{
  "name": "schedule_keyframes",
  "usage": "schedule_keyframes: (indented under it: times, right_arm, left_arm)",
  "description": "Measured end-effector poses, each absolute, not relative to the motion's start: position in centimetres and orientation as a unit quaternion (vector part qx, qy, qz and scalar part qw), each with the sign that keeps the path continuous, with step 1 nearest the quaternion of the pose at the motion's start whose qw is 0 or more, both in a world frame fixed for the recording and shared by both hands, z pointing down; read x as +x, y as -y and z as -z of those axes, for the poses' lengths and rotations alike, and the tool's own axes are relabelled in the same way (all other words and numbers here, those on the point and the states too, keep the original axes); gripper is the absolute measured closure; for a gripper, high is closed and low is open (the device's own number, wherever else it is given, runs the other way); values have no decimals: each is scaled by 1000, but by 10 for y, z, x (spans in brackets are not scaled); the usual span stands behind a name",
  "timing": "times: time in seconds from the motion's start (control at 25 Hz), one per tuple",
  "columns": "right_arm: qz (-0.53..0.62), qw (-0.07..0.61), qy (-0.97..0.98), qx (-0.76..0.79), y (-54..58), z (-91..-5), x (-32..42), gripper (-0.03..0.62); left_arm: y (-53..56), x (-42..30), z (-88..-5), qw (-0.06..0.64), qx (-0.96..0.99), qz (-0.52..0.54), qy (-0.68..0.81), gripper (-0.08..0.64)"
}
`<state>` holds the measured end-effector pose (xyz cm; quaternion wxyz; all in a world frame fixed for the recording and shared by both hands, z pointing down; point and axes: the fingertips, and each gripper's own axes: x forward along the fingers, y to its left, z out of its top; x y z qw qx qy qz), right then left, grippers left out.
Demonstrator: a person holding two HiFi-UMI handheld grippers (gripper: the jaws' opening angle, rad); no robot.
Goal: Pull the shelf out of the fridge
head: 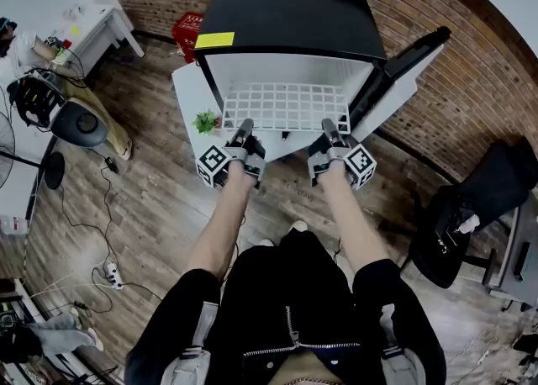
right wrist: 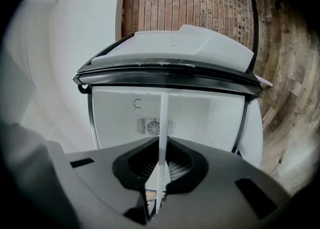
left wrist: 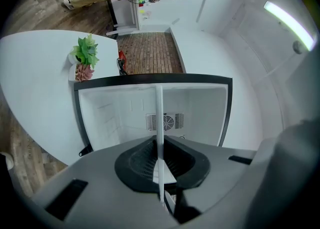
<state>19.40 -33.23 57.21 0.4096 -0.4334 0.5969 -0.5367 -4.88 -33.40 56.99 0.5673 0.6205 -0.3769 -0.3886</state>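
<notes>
Two grips, same story: your left gripper (head: 245,126) and right gripper (head: 329,126) were each pinched nearly closed on the front edge of the white wire-grid shelf (head: 286,106), one near each corner. Shelf sat level, sticking partway out of the open black-topped, white-lined mini fridge (head: 286,13).

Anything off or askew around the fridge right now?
Nothing stands out. The white wire shelf sits square in the open fridge, its front edge clamped by the left tongs and right tongs. No spill or damage shows.
</notes>
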Motion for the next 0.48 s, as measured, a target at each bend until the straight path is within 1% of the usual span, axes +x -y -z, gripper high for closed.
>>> schedule_keyframes:
  times: [0.48]
  right_arm:
    - [531, 415, -600, -431, 317, -571, 193, 561]
  left_arm:
    - [320, -49, -568, 574, 624, 383, 368, 523]
